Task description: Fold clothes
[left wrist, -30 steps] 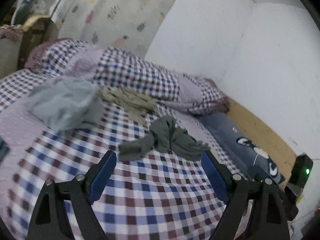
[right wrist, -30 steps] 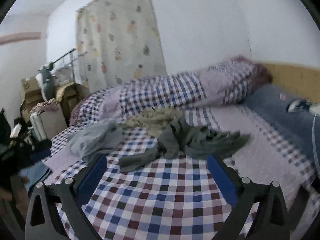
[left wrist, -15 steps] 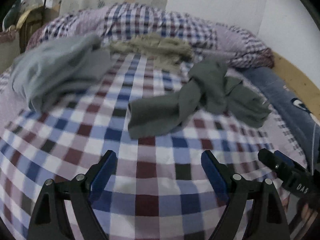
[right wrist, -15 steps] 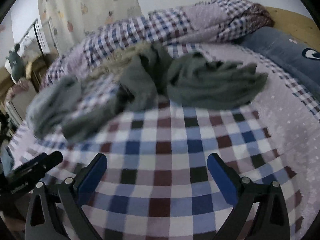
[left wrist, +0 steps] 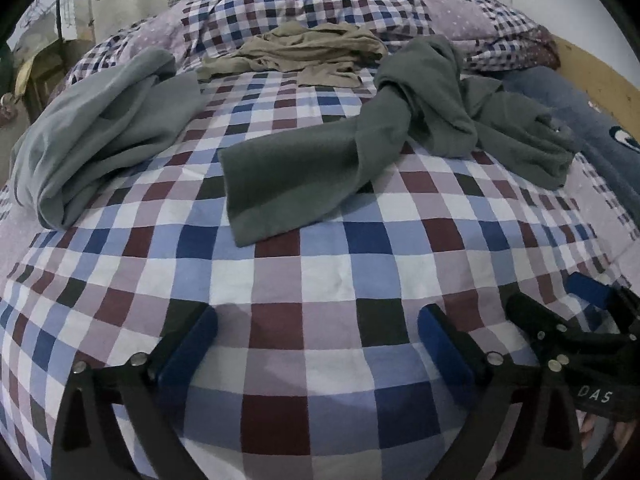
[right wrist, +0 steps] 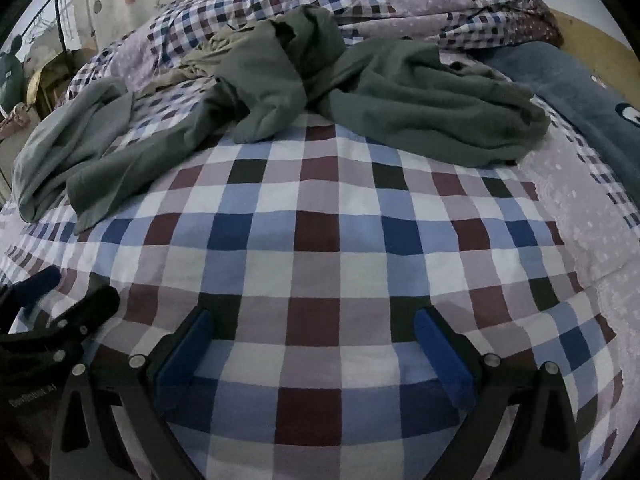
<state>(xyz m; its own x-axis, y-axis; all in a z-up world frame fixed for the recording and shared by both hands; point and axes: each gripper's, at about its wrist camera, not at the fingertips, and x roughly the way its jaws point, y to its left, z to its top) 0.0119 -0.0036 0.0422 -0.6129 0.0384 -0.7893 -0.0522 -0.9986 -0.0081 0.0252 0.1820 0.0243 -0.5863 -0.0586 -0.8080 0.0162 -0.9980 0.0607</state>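
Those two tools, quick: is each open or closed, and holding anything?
Left tool: open, holding nothing.
Right tool: open, holding nothing.

— What's under me?
— I see a bed with a checked cover (left wrist: 312, 264). On it lie a dark green garment (left wrist: 320, 168), a grey one (left wrist: 104, 128), a beige one (left wrist: 304, 50).

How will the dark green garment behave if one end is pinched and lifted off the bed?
The dark green garment is probably floppy: it lies twisted and bunched. Lifted by its flat near end, the knotted middle would likely drag behind. It looks like soft knit, so it likely grips rather than slips.
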